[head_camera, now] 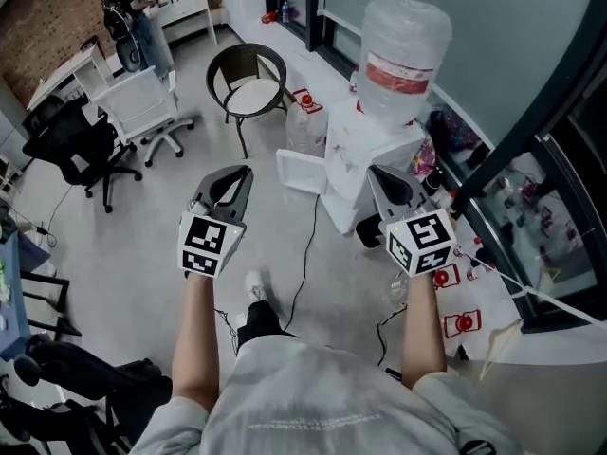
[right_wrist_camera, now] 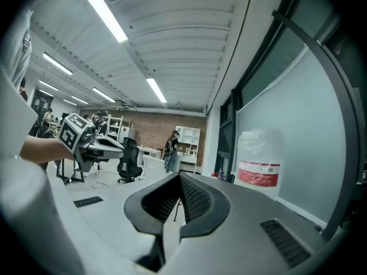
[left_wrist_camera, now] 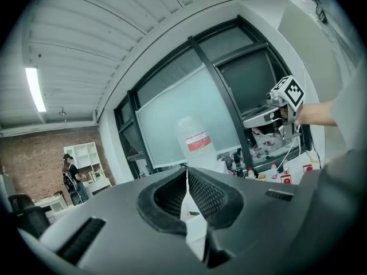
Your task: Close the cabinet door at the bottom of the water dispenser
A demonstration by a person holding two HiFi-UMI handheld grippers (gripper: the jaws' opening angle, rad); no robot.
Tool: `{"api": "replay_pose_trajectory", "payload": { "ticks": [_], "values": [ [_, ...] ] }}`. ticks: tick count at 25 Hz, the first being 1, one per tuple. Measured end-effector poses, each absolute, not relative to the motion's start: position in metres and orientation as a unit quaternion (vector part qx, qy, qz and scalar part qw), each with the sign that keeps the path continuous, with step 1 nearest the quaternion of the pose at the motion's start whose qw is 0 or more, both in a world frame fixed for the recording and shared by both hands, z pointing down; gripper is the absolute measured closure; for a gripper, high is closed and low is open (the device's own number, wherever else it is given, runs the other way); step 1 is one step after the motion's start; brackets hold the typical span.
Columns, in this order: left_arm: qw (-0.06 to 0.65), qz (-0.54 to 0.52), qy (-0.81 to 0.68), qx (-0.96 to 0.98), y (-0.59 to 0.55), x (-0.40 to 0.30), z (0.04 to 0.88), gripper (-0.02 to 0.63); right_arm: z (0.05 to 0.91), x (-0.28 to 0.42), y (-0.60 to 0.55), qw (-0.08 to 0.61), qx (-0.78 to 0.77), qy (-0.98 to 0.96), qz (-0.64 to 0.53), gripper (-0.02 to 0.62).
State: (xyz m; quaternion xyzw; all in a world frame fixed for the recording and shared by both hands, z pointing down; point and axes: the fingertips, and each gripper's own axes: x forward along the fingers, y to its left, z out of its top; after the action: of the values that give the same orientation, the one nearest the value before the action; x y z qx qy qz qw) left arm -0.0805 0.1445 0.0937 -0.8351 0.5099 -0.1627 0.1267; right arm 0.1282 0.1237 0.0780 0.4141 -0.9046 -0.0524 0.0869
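The white water dispenser [head_camera: 365, 164] stands on the floor by the glass wall, with a big clear bottle [head_camera: 404, 57] on top. Its white bottom cabinet door [head_camera: 302, 172] hangs open toward the left. My left gripper [head_camera: 243, 172] is held in the air left of the door, jaws shut and empty. My right gripper [head_camera: 378, 172] hovers in front of the dispenser, also shut with nothing in it. In the left gripper view the shut jaws [left_wrist_camera: 186, 172] point at the bottle [left_wrist_camera: 195, 144]. The right gripper view shows shut jaws [right_wrist_camera: 179, 177], with the bottle [right_wrist_camera: 259, 166] to their right.
A round black chair [head_camera: 248, 79] stands behind the door, office chairs [head_camera: 76, 145] further left. A cable [head_camera: 305, 254] runs over the floor in front of the dispenser. Small red-labelled items [head_camera: 462, 322] lie at the right. A person [right_wrist_camera: 170, 148] stands by far shelves.
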Motion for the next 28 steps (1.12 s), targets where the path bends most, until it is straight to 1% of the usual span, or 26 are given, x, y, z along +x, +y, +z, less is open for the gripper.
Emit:
{"api": "replay_pose_trajectory", "payload": {
  "ticks": [5, 10, 13, 15, 17, 24, 28],
  "values": [
    [0.121, -0.164, 0.497, -0.844, 0.057, -0.14, 0.115, 0.578, 0.09, 0.071, 0.046, 0.091, 0.431, -0.896, -0.058, 0.568],
    [0.12, -0.163, 0.472, -0.858, -0.033, -0.201, 0.115, 0.578, 0.09, 0.003, -0.037, 0.117, 0.449, -0.883, -0.069, 0.567],
    [0.102, -0.169, 0.445, -0.874, -0.082, -0.227, 0.127, 0.577, 0.099, -0.034, -0.084, 0.132, 0.451, -0.881, -0.058, 0.559],
    [0.085, -0.175, 0.423, -0.885, -0.112, -0.241, 0.141, 0.565, 0.109, -0.055, -0.113, 0.144, 0.455, -0.877, -0.05, 0.511],
    [0.075, -0.19, 0.406, -0.891, -0.143, -0.255, 0.158, 0.469, 0.121, -0.072, -0.141, 0.155, 0.466, -0.87, -0.039, 0.499],
    [0.037, -0.23, 0.35, -0.907, -0.23, -0.283, 0.236, 0.465, 0.196, -0.101, -0.216, 0.203, 0.476, -0.855, 0.027, 0.416],
    [0.006, -0.268, 0.322, -0.908, -0.269, -0.279, 0.306, 0.464, 0.26, -0.099, -0.257, 0.227, 0.471, -0.85, 0.062, 0.4]
  ]
}}
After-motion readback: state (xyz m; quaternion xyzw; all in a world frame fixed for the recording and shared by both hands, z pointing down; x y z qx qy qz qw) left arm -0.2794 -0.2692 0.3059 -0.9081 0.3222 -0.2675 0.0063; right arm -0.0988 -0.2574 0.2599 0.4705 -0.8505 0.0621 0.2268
